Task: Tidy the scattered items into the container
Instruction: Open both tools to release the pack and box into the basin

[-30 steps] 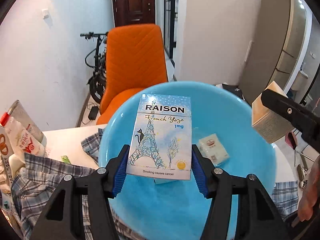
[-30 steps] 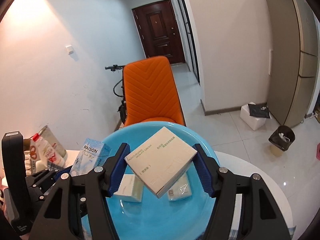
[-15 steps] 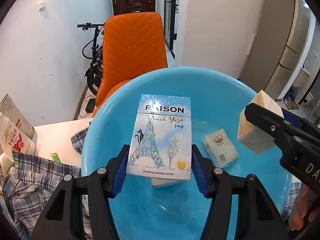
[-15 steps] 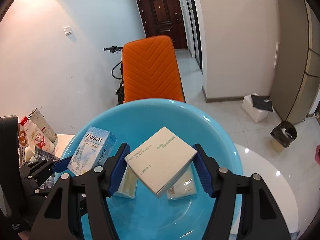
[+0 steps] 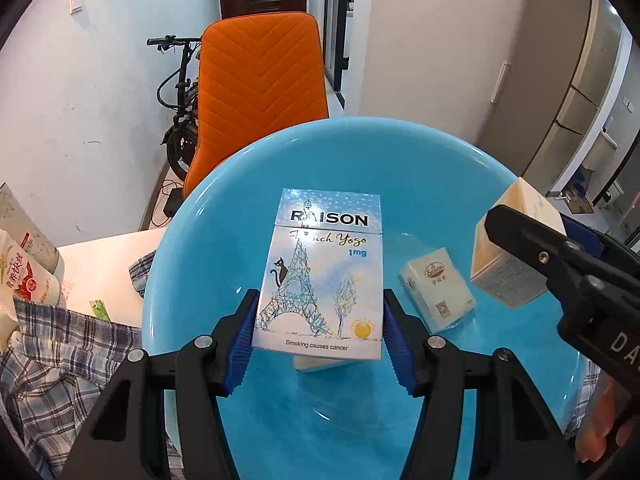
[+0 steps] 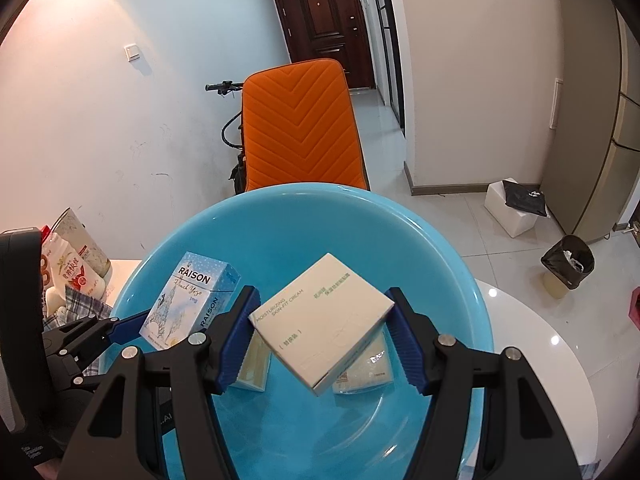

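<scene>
Left gripper [image 5: 320,334] clamps a cigarette pack [image 5: 324,276], right gripper [image 6: 324,332] a cream box [image 6: 324,320], above the basin [image 6: 304,216]; two packets [image 5: 438,292] lie below, both loads unreleased.

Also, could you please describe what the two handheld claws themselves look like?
Both the left claw and right claw have matte black angular plastic arms, silver screw heads and ribbed blue finger pads. The right claw's black body carries partial white lettering, "DA". No cables show.

Glossy blue plastic basin [image 5: 440,152]; matt cardboard cream box [image 6: 324,320]; ribbed blue tool pads [image 5: 394,340]; checked cloth [image 5: 60,344].
</scene>
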